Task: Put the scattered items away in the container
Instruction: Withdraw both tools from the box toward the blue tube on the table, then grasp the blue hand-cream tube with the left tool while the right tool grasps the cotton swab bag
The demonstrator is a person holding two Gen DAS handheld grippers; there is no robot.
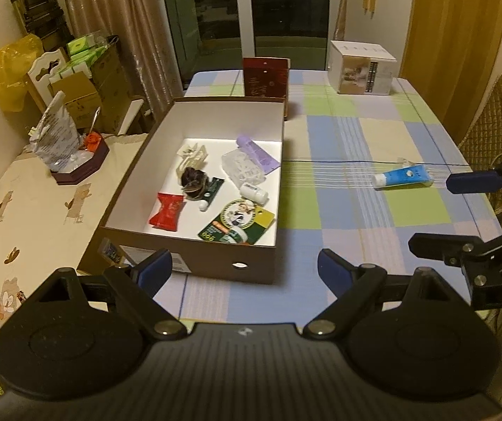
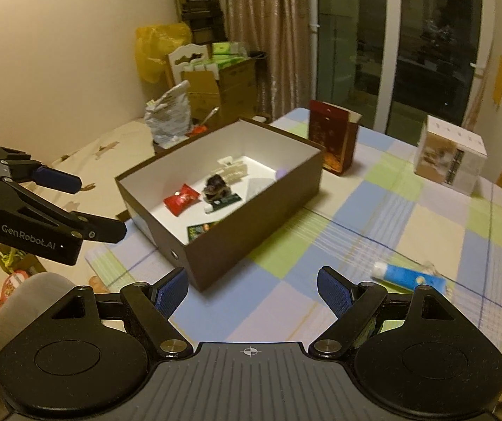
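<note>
Right claw stands wide open, nothing betw. its blue pads, hovering over the checked surface. Left claw likewise open and empty, poised just short of the near wall of the box.

Outward from there: the brown box sits at the surface's left edge, white inside, and already has most of the clutter in it, incl. a red sweet wrapper, a dark hair scrunchie, a cream hair clip, a small white bottle, a clear plastic bit, a purple roll and a green-yellow card.

Left to do, as far as I can judge: only the blue-and-white tube, lying on its side on the surface, well apart from the box, out to its right. It's nearer the right claw, which looks the obvious one to fetch it.

Left view looks straight down into the box, so all contents show; right view hides the purple roll and clear bit mostly behind the box wall. Right view shows the tube close beside its own right finger, though blurred.
</note>
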